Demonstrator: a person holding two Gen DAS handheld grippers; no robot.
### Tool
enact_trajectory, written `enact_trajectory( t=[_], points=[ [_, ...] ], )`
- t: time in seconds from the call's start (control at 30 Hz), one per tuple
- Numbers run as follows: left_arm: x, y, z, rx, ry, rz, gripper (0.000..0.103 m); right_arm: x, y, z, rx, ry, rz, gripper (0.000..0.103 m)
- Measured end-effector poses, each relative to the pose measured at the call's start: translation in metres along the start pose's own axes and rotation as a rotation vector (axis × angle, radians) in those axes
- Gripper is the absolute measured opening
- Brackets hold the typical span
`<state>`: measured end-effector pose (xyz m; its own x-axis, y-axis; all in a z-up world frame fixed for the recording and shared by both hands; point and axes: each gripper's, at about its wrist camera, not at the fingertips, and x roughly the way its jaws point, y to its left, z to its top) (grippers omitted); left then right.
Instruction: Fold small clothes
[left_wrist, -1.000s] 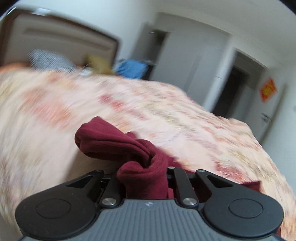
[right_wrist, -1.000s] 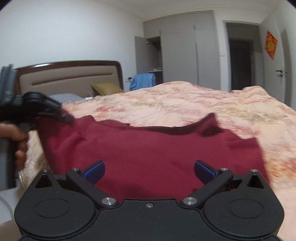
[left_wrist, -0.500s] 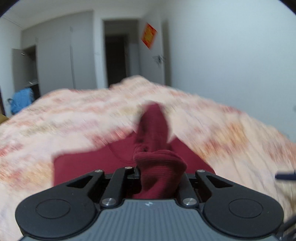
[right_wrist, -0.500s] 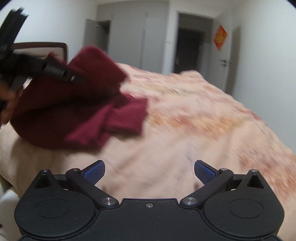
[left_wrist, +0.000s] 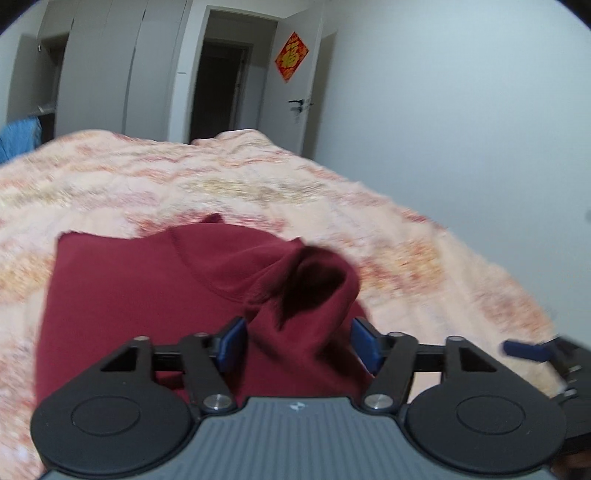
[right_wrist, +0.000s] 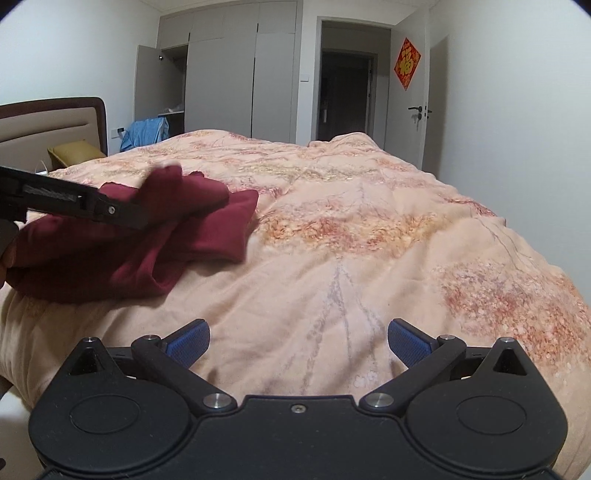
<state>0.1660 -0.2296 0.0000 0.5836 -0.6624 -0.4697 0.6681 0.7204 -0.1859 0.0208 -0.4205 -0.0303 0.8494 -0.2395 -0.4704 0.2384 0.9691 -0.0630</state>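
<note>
Garment bunch between opening jaws of L gripper, pads not pressing; R gripper spread, empty, garment well to its left.

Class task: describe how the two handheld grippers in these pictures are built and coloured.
Both are black, with two round discs at the base and angled linkage arms with silver pivot screws carrying blue textured pads. The left gripper has a grey ribbed centre plate bearing a small white mark; the right gripper has a plain black plate.
</note>
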Motion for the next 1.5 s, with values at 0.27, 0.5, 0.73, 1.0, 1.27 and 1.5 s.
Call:
enact_trajectory(
  t=[0.27, 0.5, 0.73, 1.0, 1.27, 1.5],
  points=[
    [-0.039, 0.015, -0.002, -0.147, -0.071, 0.025, 0.103, -0.001, -0.003, 0.005, 0.09, -0.006, 0.01, 0.102],
    [-0.082, 0.06, -0.004, -0.319, -0.16, 0.248, 0.103, -0.007, 0.014, 0.021, 0.181, -0.075, 0.236, 0.102],
    [-0.087, 0.119, -0.028, -0.541, -0.02, 0.51, 0.103, 0.006, 0.058, 0.037, 0.237, -0.037, 0.528, 0.096],
    [-0.092, 0.134, -0.039, -0.573, -0.016, 0.543, 0.103, 0.026, 0.092, 0.047, 0.238, -0.006, 0.599, 0.087],
    [-0.088, 0.131, -0.043, -0.581, -0.017, 0.524, 0.103, 0.056, 0.089, 0.051, 0.443, 0.058, 0.565, 0.068],
    [-0.081, 0.122, -0.044, -0.539, 0.004, 0.502, 0.102, 0.041, 0.093, 0.057, 0.297, -0.022, 0.412, 0.014]
  ],
)
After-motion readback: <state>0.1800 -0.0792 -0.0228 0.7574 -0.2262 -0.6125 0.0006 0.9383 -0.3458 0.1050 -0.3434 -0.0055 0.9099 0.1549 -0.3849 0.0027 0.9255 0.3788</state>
